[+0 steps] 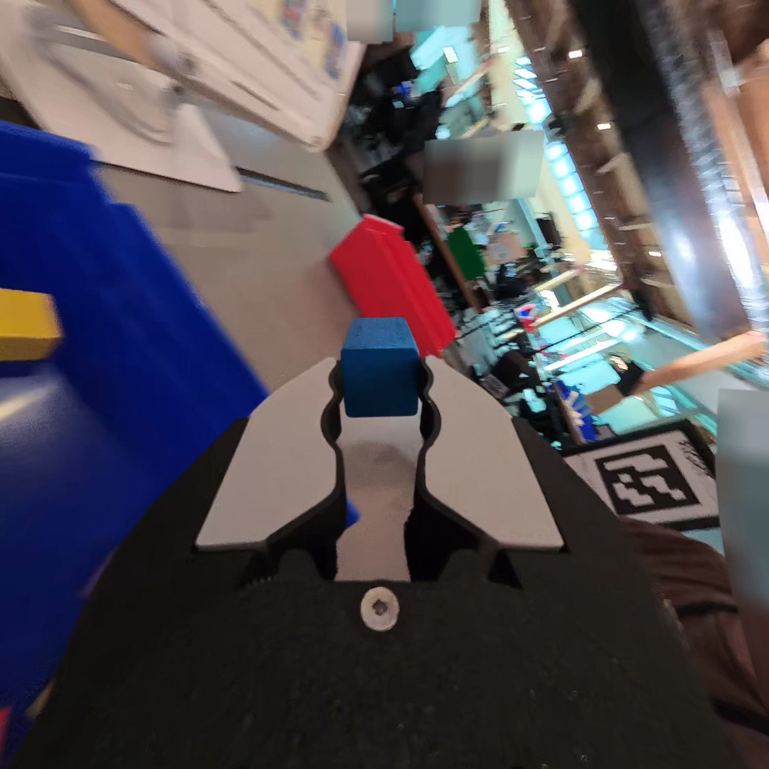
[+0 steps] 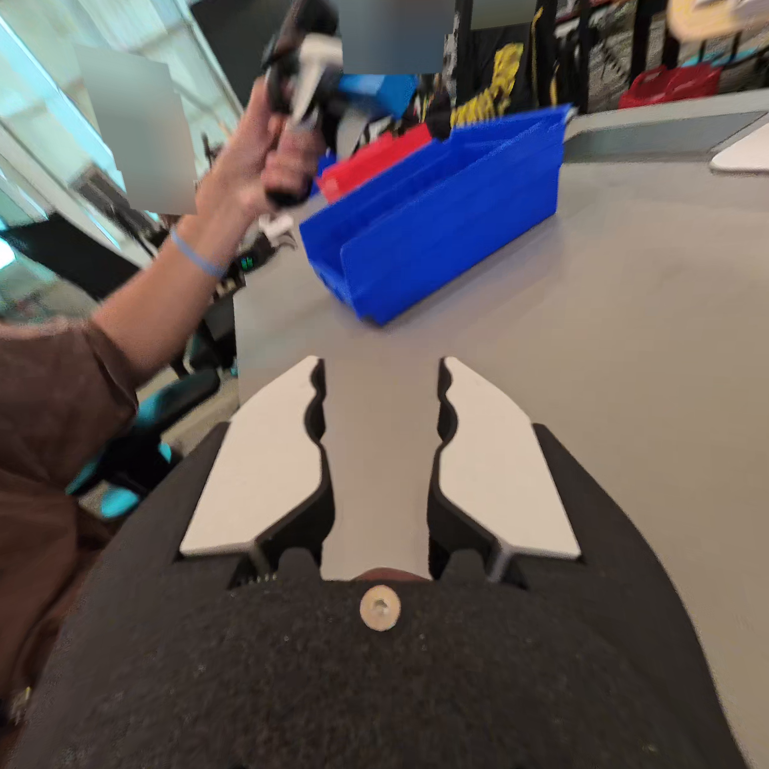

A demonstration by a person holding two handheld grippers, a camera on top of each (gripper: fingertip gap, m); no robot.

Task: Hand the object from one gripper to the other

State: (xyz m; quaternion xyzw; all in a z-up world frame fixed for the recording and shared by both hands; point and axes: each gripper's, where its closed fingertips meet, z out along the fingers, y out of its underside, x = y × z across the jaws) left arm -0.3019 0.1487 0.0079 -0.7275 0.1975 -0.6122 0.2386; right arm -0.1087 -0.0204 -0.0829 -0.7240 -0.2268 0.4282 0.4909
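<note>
A small blue cube point(image 1: 379, 376) is clamped between the tips of my left gripper point(image 1: 380, 374), held in the air above the grey table point(image 1: 258, 258). My right gripper point(image 2: 380, 374) is open and empty, low over the grey table point(image 2: 624, 333). In the right wrist view the left gripper point(image 2: 308, 91) shows far off at upper left, held in a person's hand point(image 2: 245, 166), blurred; the cube cannot be made out there.
A blue bin point(image 2: 437, 216) stands on the table, with a red bin point(image 2: 370, 162) behind it. In the left wrist view the blue bin point(image 1: 104, 333) fills the left, with a yellow block point(image 1: 25, 324) and the red bin point(image 1: 387, 287) beyond. A black-and-white marker tag point(image 1: 649, 478) is at right.
</note>
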